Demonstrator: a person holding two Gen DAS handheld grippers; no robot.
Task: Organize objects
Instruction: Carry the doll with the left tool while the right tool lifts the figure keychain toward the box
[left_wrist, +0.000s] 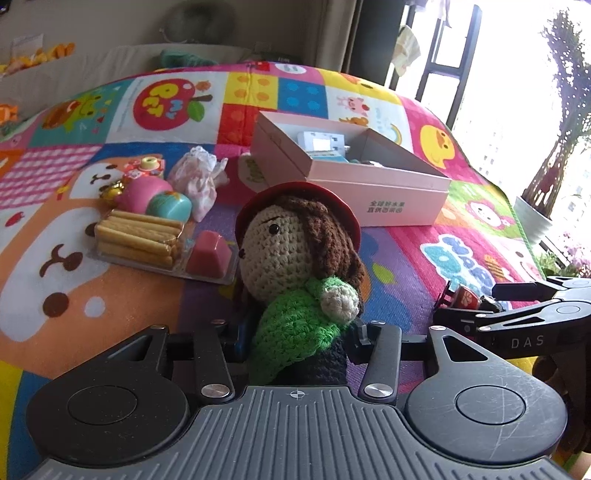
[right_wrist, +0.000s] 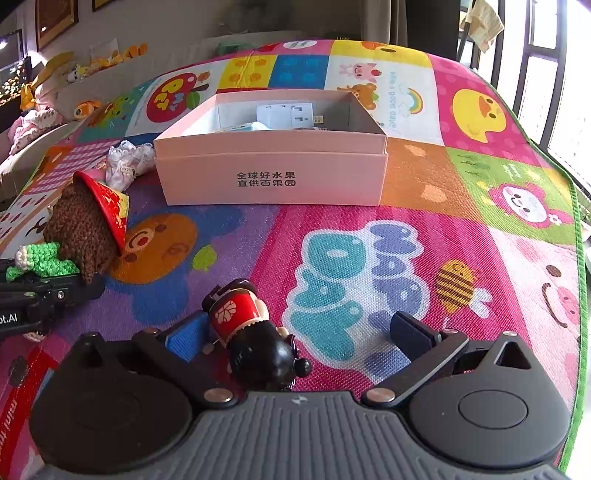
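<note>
My left gripper (left_wrist: 295, 341) is shut on a crochet doll (left_wrist: 295, 258) with brown hair, red hat and green top, held above the play mat. The doll also shows in the right wrist view (right_wrist: 85, 229) at the left. My right gripper (right_wrist: 299, 332) is open around a small red and black figurine (right_wrist: 251, 328) lying on the mat against the blue left pad (right_wrist: 184, 339); the right finger stands apart from it. A pink open box (right_wrist: 271, 177) sits ahead with several small packages inside; it also shows in the left wrist view (left_wrist: 373, 184).
On the colourful play mat (right_wrist: 406, 229), left of the box, lie a biscuit stick pack (left_wrist: 140, 236), a pink block (left_wrist: 208, 253), pink and teal toys (left_wrist: 155, 195) and a crumpled cloth (left_wrist: 195, 177). A window and potted plant (left_wrist: 546, 184) are at the right.
</note>
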